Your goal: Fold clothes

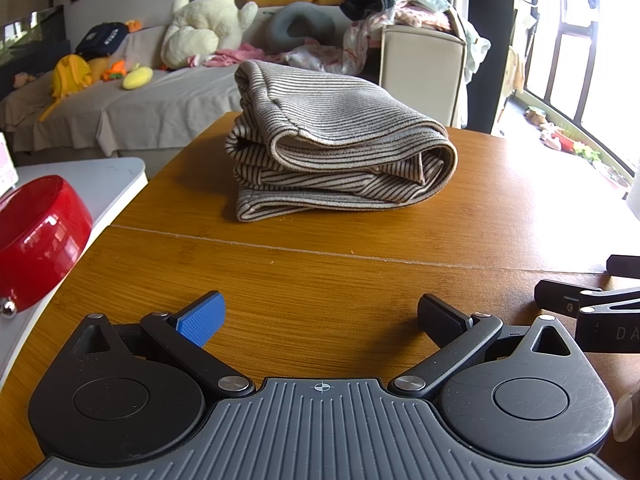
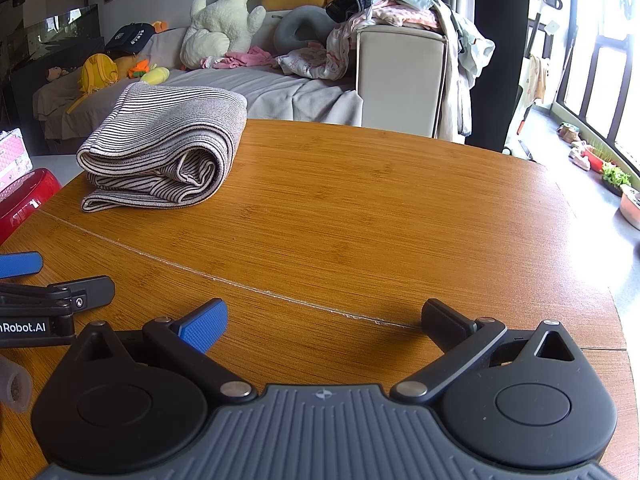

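1. Left wrist view: left gripper (image 1: 320, 322) low over the wooden table (image 1: 320, 280), its fingers spread wide apart, nothing between them. Blue pad (image 1: 202, 320) at 8 o'clock, black pad (image 1: 440, 316) at 4 o'clock.
2. Striped garment (image 1: 332, 148) lies folded in a thick bundle at 12 o'clock, well apart from the fingertips, resting on the table past a seam line (image 1: 320, 252) in the wood.
3. Right gripper (image 1: 592, 300) shows at the 3 o'clock edge, just beside this one; only part is visible here.
4. Red bowl (image 1: 36, 240) at 9 o'clock, on a white surface off the table's edge. Sofa (image 1: 160, 96) behind, at 11 o'clock, with a cream plush duck (image 1: 208, 20) on it.
5. Right wrist view: right gripper (image 2: 324, 326) also low over the table (image 2: 380, 208), fingers parted wide and empty.
6. Striped garment (image 2: 168, 148) sits at 10 o'clock, folded, near the table's far left rim, well apart from this gripper.
7. Left gripper (image 2: 56, 280) enters at 9 o'clock, one blue finger and one black finger visible with a gap between them.
8. Heap of loose clothes (image 2: 400, 8) at 12 o'clock, piled on a beige armrest (image 2: 400, 76) beyond the table.
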Demonstrator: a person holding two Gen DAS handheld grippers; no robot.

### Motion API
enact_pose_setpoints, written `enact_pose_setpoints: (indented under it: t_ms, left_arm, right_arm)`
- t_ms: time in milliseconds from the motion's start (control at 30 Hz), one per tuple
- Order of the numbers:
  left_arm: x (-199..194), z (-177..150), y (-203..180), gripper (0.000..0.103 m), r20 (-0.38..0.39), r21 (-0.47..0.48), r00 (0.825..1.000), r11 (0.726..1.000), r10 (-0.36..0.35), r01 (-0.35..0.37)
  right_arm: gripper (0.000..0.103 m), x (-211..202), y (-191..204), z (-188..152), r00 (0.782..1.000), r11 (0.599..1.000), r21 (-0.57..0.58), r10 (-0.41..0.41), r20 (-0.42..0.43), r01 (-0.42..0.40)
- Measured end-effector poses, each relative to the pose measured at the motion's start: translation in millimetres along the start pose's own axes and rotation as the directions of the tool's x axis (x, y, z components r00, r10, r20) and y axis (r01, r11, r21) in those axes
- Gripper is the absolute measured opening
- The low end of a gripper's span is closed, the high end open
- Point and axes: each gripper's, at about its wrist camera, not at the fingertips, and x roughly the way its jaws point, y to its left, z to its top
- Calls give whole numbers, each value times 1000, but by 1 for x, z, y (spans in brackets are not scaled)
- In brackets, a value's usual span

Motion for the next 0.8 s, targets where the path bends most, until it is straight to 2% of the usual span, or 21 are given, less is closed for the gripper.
enact_pose_setpoints:
  t_ms: [800]
  left_arm:
    - [1, 0, 2, 103, 0, 2, 1000, 1000, -3, 3]
  right_arm:
    - [103, -2, 4, -1, 1000, 1000, 3, -12, -1, 12]
